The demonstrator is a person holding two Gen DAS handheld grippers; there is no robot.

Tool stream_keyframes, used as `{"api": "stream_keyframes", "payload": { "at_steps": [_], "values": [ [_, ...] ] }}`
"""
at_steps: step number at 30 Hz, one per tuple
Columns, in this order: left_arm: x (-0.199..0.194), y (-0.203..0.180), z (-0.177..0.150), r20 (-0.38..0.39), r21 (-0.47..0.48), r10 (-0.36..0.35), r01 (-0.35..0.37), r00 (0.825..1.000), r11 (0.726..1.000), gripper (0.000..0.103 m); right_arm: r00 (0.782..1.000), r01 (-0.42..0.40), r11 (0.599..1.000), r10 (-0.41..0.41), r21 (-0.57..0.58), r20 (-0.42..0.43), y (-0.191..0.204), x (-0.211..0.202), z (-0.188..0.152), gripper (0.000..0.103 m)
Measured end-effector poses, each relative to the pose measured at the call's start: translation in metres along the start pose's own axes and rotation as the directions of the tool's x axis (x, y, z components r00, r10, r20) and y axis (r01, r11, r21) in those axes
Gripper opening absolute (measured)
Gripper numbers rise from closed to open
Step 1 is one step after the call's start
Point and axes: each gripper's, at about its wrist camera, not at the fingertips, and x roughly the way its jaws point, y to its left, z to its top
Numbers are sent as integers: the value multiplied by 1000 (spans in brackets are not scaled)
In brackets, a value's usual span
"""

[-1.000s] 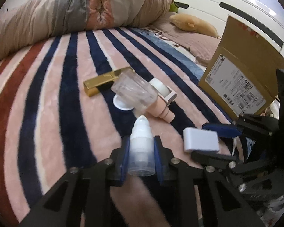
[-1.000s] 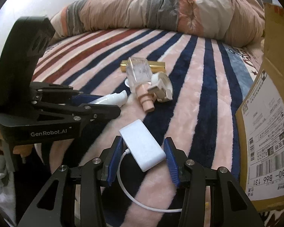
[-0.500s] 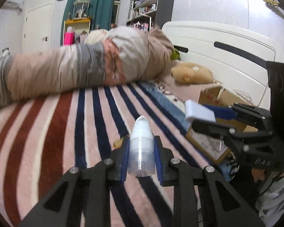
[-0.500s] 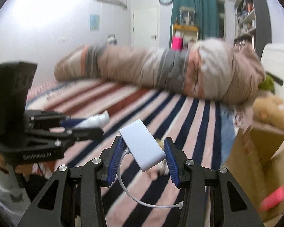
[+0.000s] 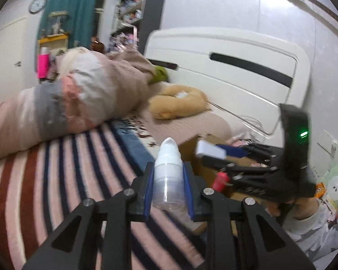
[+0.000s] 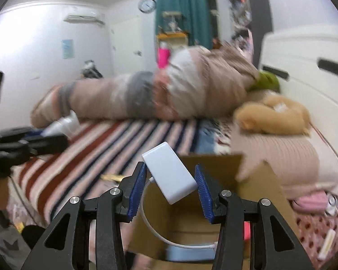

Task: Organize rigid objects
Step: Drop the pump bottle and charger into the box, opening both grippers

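Observation:
My left gripper [image 5: 168,181] is shut on a white pump bottle [image 5: 168,171] and holds it raised above the striped bed. My right gripper [image 6: 170,183] is shut on a white charger block [image 6: 169,172] whose white cable [image 6: 166,236] hangs down into an open cardboard box [image 6: 214,204]. In the left wrist view the right gripper [image 5: 216,155] with the charger [image 5: 209,149] hovers over the box [image 5: 205,173] at the right. The left gripper with the bottle [image 6: 63,124] shows at the left of the right wrist view.
A rolled duvet [image 5: 67,103] lies across the back of the striped blanket [image 5: 56,180]. A tan plush toy [image 5: 178,101] sits by the white headboard [image 5: 236,72]. A gold box [image 6: 112,177] lies on the bed. Pink and red items [image 6: 311,202] lie near the box.
Both grippers have lifted off the bed with their objects and swung right. The right gripper now holds the charger over the open box, and the views are motion-blurred.

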Motion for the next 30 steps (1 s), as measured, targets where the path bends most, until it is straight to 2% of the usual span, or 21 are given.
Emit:
{"api": "stream_keyframes", "payload": {
  "at_steps": [5, 9, 12, 16, 20, 22, 24, 28, 30],
  "values": [
    [56, -39, 17, -99, 29, -33, 36, 995, 999, 21, 995, 43, 999, -41, 15, -93, -47, 23, -19, 41],
    [96, -53, 22, -182, 45, -10, 19, 983, 999, 21, 993, 70, 997, -72, -28, -98, -60, 23, -25, 43],
    [116, -57, 20, -234, 58, 12, 2, 972, 998, 21, 996, 29, 999, -30, -19, -79, -68, 18, -31, 49],
    [135, -57, 17, -291, 83, 54, -31, 955, 996, 21, 998, -4, 1000, 4, -7, -66, -75, 17, -37, 51],
    [142, -58, 11, -313, 110, 96, -64, 945, 992, 22, 998, -26, 1000, 25, -5, -61, -75, 16, -41, 54],
    [142, -56, 10, -316, 104, 95, -65, 944, 992, 27, 998, -20, 1000, 20, -4, -61, -75, 15, -43, 58],
    [136, -52, 11, -301, 93, 103, -79, 948, 993, 40, 998, -10, 1000, 10, -6, -66, -74, 13, -43, 58],
    [113, -42, 12, -258, 68, 102, -87, 961, 994, 46, 998, 4, 1000, -5, -14, -60, -67, 5, -41, 58],
    [97, -34, 13, -224, 50, 105, -96, 969, 994, 58, 998, 12, 1000, -13, -20, -56, -60, 1, -39, 58]
  ]
}}
